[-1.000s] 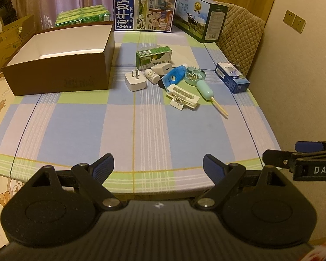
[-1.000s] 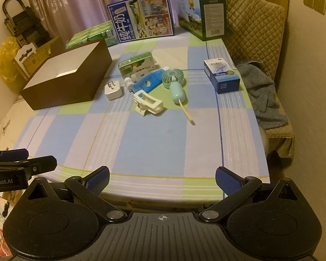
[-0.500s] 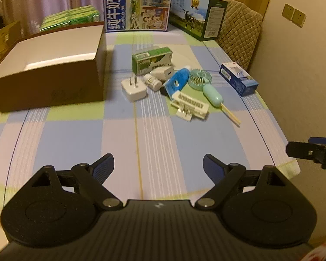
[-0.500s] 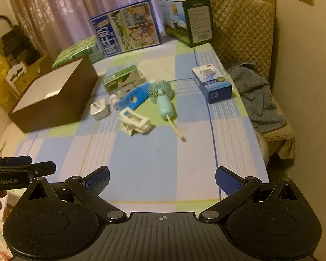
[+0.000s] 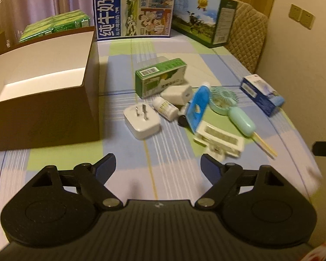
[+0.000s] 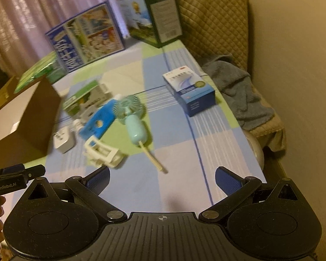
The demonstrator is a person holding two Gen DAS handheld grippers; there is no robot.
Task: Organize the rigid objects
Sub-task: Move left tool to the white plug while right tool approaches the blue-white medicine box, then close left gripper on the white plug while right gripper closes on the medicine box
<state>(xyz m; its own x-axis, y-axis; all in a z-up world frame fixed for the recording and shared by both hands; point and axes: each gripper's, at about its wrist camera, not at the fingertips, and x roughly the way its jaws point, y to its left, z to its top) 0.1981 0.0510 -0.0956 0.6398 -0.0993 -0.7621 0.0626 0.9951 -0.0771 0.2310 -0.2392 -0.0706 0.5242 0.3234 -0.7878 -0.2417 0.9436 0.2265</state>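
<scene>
A cluster of small objects lies mid-table: a white plug adapter, a green box, a small white bottle, a blue card, a mint hand fan, a white clip and a blue-white box. An open brown box stands to their left. My left gripper is open and empty, just short of the adapter and clip. My right gripper is open and empty, near the fan, the clip and the blue-white box.
Large milk cartons and a green-blue carton stand at the table's far edge, green packs behind the brown box. A padded chair with a grey cloth is right of the table. The wall is close on the right.
Both grippers have moved forward over the table toward the cluster of objects, which now looks larger. Both stay open and empty.
</scene>
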